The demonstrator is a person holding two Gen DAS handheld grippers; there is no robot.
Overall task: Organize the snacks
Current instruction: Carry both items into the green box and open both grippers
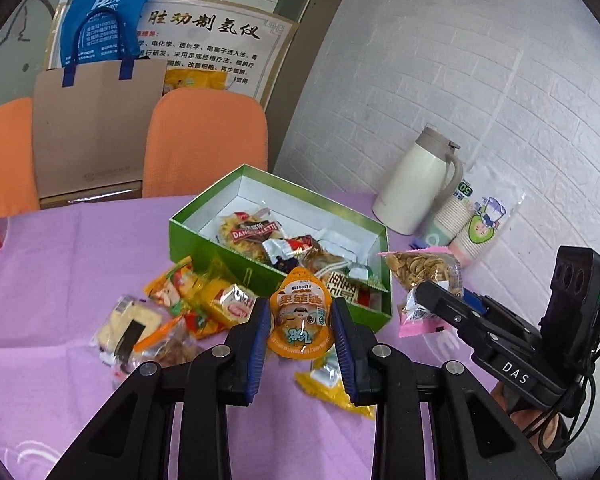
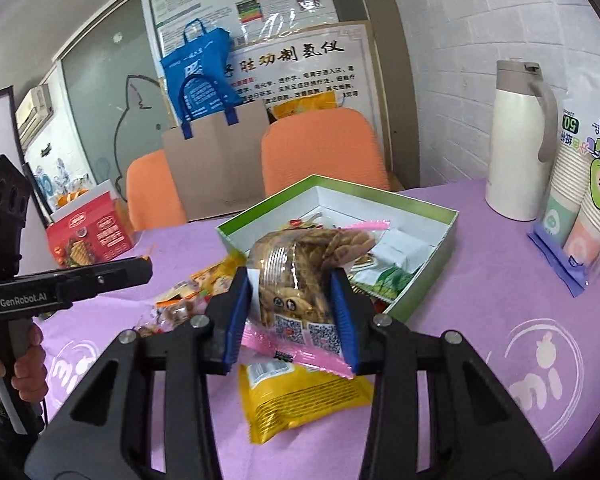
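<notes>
Your left gripper (image 1: 301,332) clamps an orange round-topped snack pouch (image 1: 301,322) beside the open green cardboard box (image 1: 204,236). Only your right wrist view shows the right gripper (image 2: 293,312) pinching a clear pink-edged bag of brown crackers (image 2: 300,276) above a yellow foil packet (image 2: 300,398).

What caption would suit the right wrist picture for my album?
Right gripper shut on a nut bag above a yellow packet, near the green box.
</notes>
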